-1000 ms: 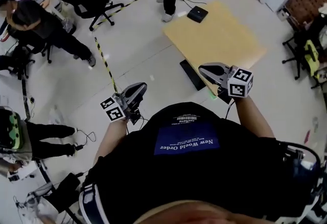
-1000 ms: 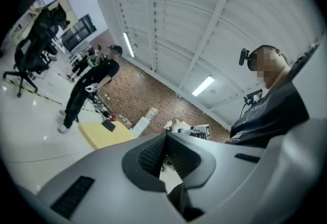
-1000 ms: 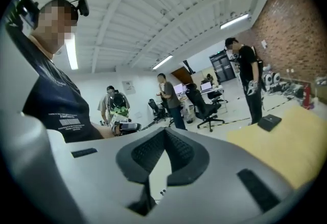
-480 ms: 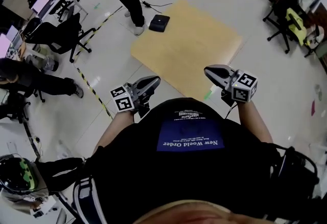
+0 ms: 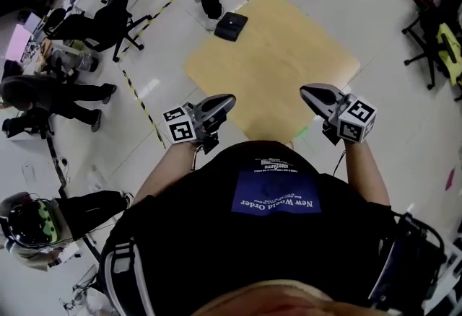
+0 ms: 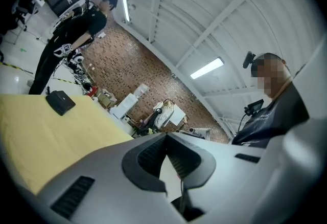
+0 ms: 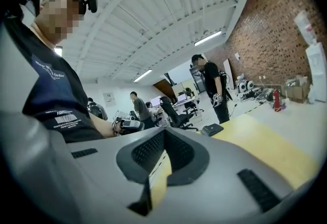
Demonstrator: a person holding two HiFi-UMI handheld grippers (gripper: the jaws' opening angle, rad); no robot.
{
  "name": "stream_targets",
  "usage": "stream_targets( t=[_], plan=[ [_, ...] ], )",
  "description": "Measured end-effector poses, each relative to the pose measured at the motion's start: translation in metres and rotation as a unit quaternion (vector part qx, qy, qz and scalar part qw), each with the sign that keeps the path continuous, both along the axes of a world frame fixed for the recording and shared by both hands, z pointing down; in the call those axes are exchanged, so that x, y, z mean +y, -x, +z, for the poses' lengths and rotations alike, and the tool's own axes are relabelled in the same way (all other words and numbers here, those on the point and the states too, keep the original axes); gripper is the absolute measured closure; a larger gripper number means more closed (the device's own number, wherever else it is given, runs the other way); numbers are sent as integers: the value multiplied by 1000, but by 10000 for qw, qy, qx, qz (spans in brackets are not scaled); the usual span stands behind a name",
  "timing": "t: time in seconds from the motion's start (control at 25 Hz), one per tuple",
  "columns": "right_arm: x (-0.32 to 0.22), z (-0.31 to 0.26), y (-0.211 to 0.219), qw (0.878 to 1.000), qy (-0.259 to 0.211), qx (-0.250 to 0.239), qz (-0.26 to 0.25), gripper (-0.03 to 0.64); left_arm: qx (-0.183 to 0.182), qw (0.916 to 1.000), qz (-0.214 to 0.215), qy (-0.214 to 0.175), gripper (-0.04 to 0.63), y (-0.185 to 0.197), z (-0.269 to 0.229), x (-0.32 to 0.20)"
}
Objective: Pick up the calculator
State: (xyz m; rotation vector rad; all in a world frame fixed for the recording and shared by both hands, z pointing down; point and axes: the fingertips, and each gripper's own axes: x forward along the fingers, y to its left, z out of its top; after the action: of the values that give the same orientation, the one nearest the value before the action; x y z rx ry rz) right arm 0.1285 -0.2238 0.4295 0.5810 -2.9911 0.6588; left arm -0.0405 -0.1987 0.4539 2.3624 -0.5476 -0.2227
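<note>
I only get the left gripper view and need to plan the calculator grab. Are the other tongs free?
Observer: Yes, the right tongs are shut with nothing between them.
Operator: Where's the calculator from there?
Observer: The calculator lies at the table's far corner; the left tongs hang by the near edge.
Operator: What's to our left?
Observer: A black swivel chair, beyond striped floor tape.
</note>
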Motion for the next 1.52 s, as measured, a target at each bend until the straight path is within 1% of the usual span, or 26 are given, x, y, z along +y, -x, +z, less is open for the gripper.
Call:
stream_targets(
  t=[0.16,0.36,0.44,0.48,0.64,0.76,0.88,1.0,1.08,1.16,1.24,1.32,1.4,1.44,1.52],
  plan=[
    [-16,21,27,10000,8,46,-11,632,-55,9999,-49,137,595,31,26,-17],
    [-52,23,73,9991,-45,178,383,632,143,9997,162,78,595,77,40,-64],
    [-64,19,82,9985,-103,233,493,632,277,9994,199,97,595,86,41,-90],
    [-71,17,85,9982,-89,213,546,632,275,9994,202,96,595,89,43,-104],
    [-111,20,104,9976,-169,266,619,632,-171,9996,206,-42,592,104,60,-170],
    [-145,35,113,9962,-255,469,690,632,-318,9993,183,90,525,120,78,-219],
    [-181,51,109,9931,-530,771,706,632,-601,9977,154,266,449,132,103,-274],
    [-217,71,108,9908,-666,904,758,632,-983,9945,28,369,428,150,129,-335],
    [-233,85,110,9904,-684,940,747,632,-1224,9912,-99,498,428,164,149,-378],
    [-237,98,110,9909,-654,938,710,632,-1452,9871,-76,670,428,166,171,-416],
    [-233,110,108,9923,-534,897,669,632,-1674,9817,172,892,428,158,195,-439],
    [-228,119,104,9939,-344,824,647,632,-1840,9740,487,1228,428,147,223,-450],
    [-223,129,98,9945,-182,814,631,632,-1835,9680,628,1592,428,137,247,-458],
    [-221,134,95,9945,-123,833,620,632,-1742,9669,639,1753,428,132,256,-461],
    [-219,140,91,9948,-31,803,618,632,-1439,9663,664,2028,428,122,269,-465]
  ],
)
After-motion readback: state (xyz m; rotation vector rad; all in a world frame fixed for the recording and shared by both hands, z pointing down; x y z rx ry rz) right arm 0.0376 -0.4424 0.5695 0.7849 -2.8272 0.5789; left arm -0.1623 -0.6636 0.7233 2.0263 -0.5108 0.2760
